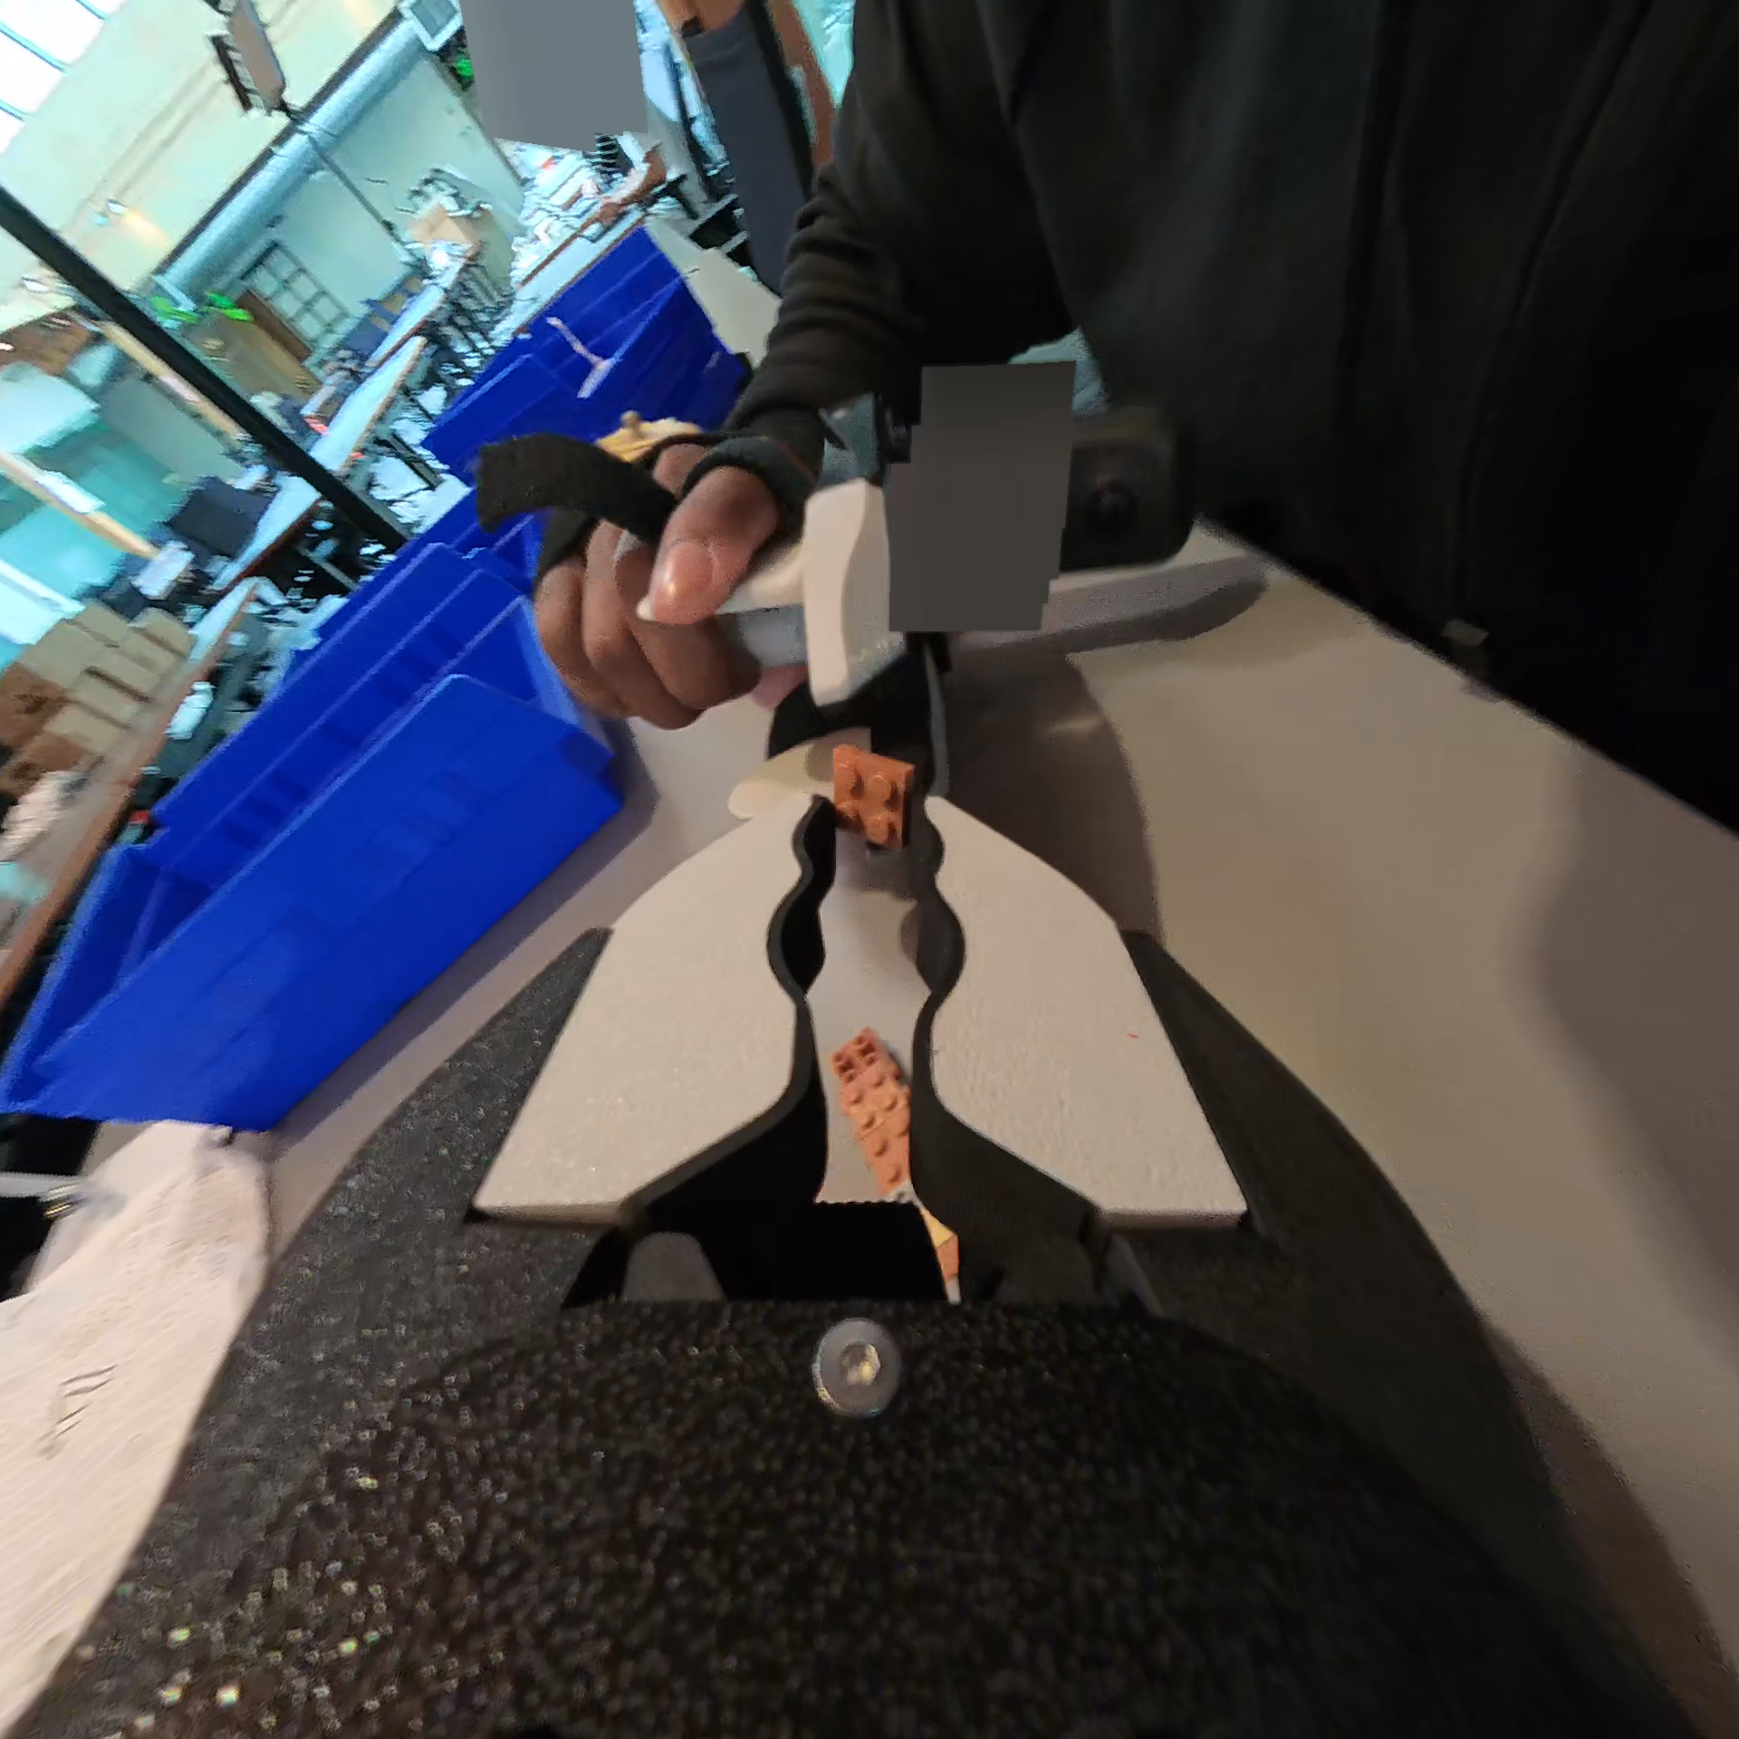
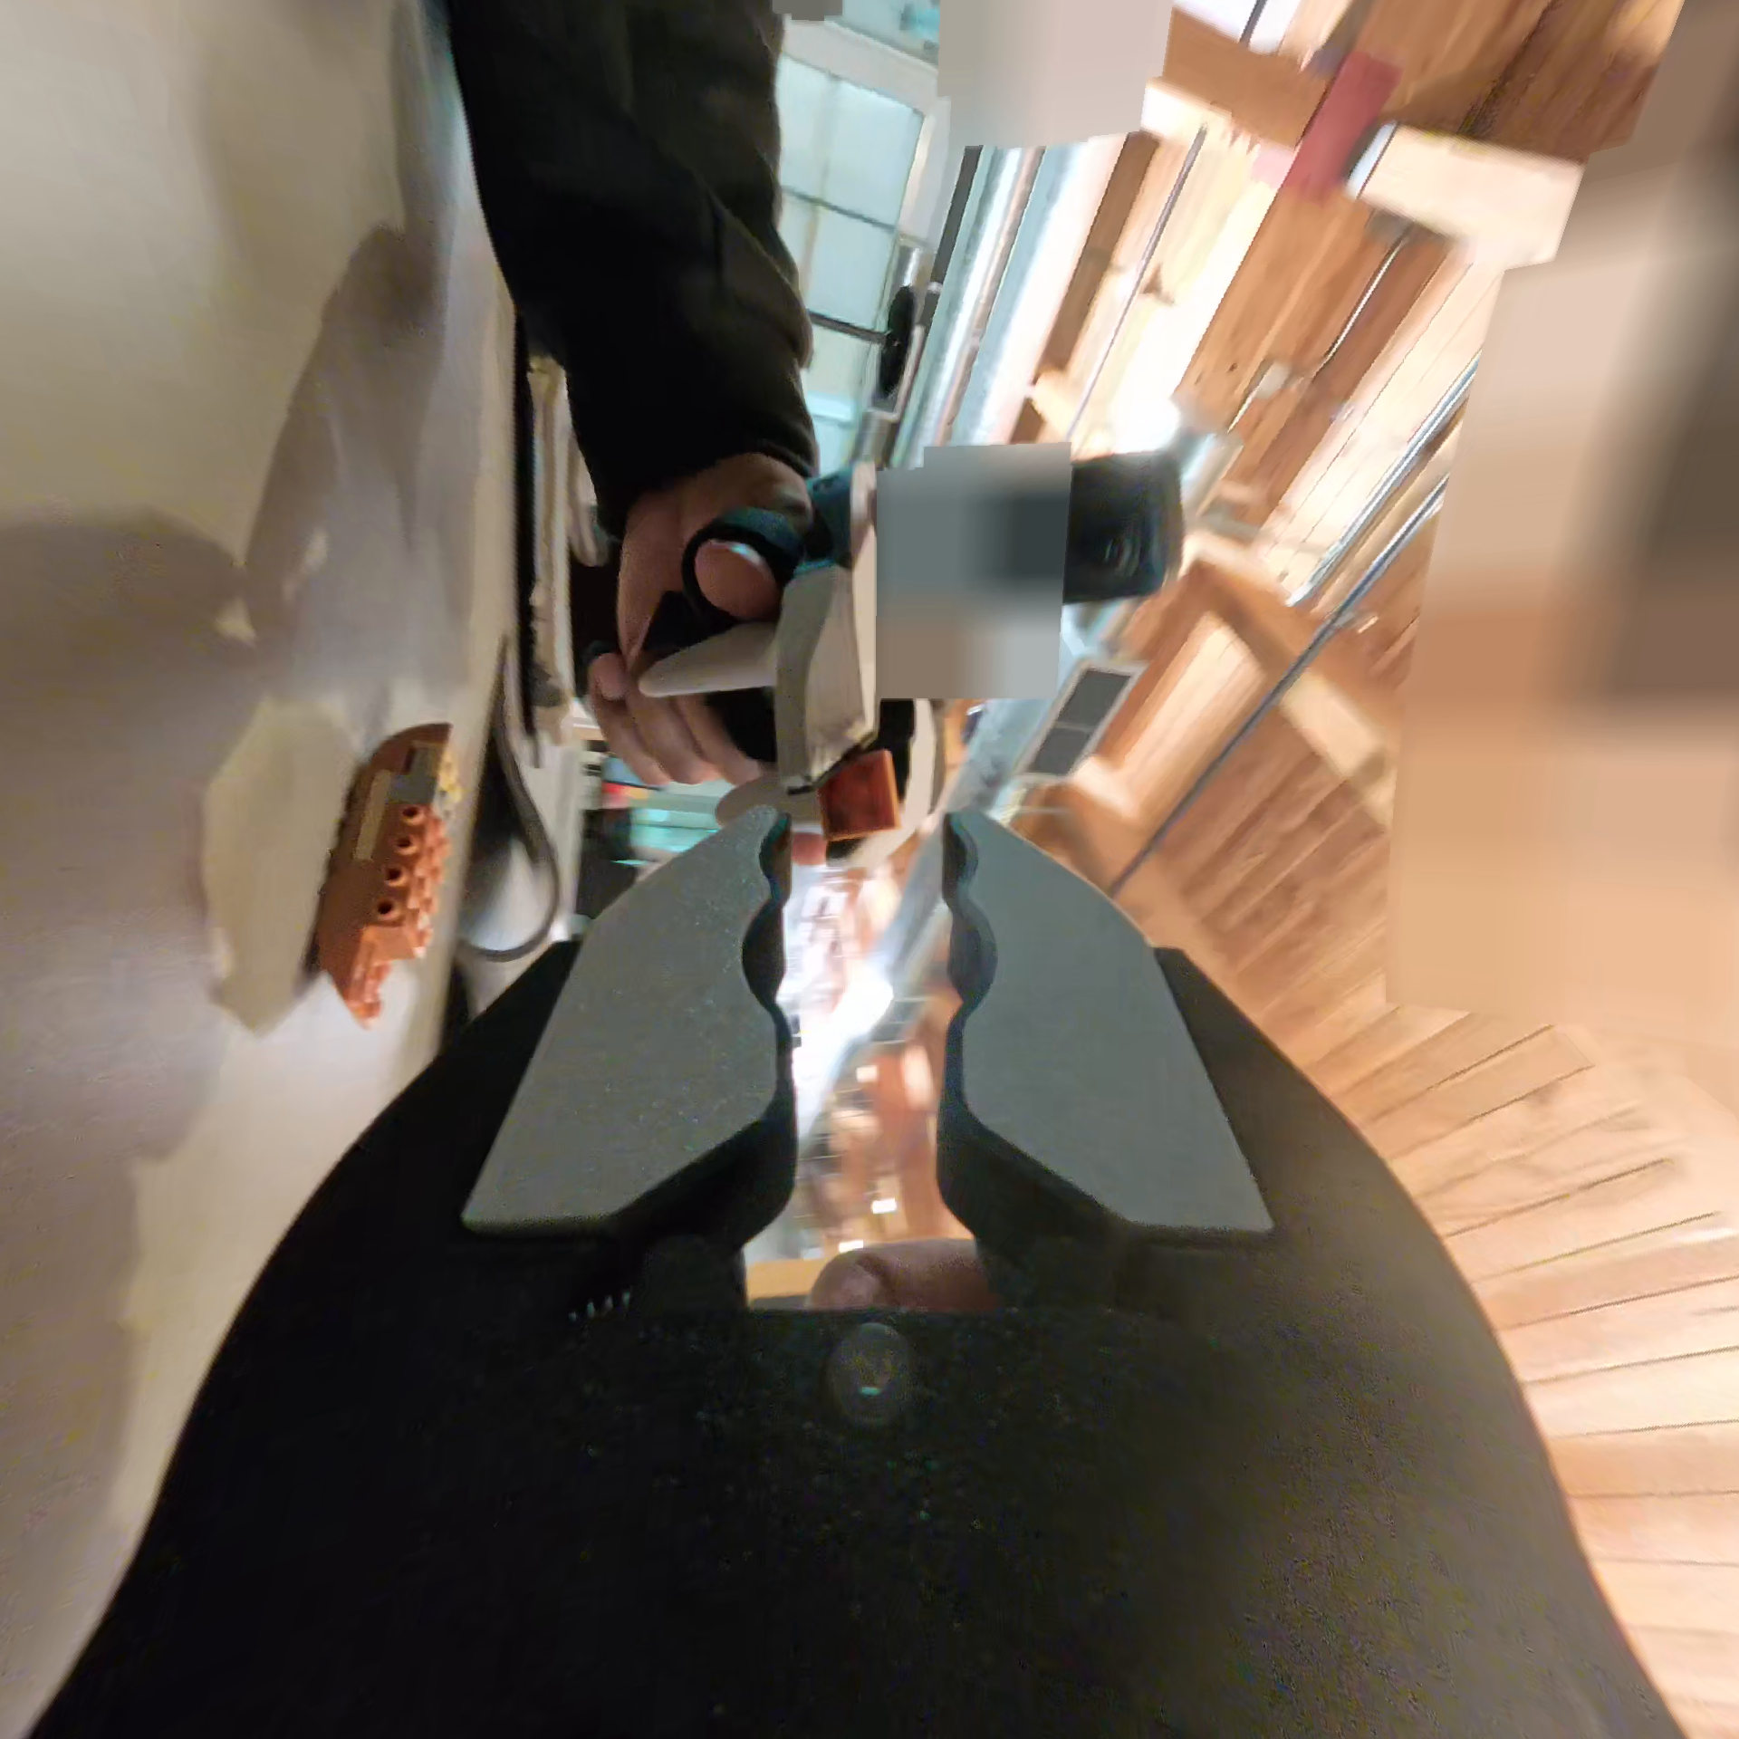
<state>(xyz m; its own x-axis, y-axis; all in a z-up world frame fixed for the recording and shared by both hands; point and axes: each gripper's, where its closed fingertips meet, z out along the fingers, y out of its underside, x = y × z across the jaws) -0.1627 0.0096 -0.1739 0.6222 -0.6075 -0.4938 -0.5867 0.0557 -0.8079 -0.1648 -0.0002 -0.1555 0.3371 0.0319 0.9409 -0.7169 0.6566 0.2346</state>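
Observation:
My left gripper (image 1: 873, 823) is shut on a small orange studded plate (image 1: 872, 795), held at its fingertips above the white table (image 1: 1317, 847). The plate also shows in the right wrist view (image 2: 858, 795), at the tips of the left gripper's white fingers (image 2: 753, 800). My right gripper (image 2: 864, 833) faces it tip to tip, open, with its grey fingers (image 2: 678, 988) on either side of the plate and not touching it. An orange brick build (image 2: 395, 866) with grey and pale pieces lies on the table; it also shows between my left fingers (image 1: 870, 1101).
Blue plastic bins (image 1: 358, 847) line the table's far side at the left. A pale cloth (image 1: 122, 1317) lies at the lower left. A person in dark clothing (image 1: 1317, 282) stands close behind the table. A dark cable (image 2: 527, 847) runs along the table edge.

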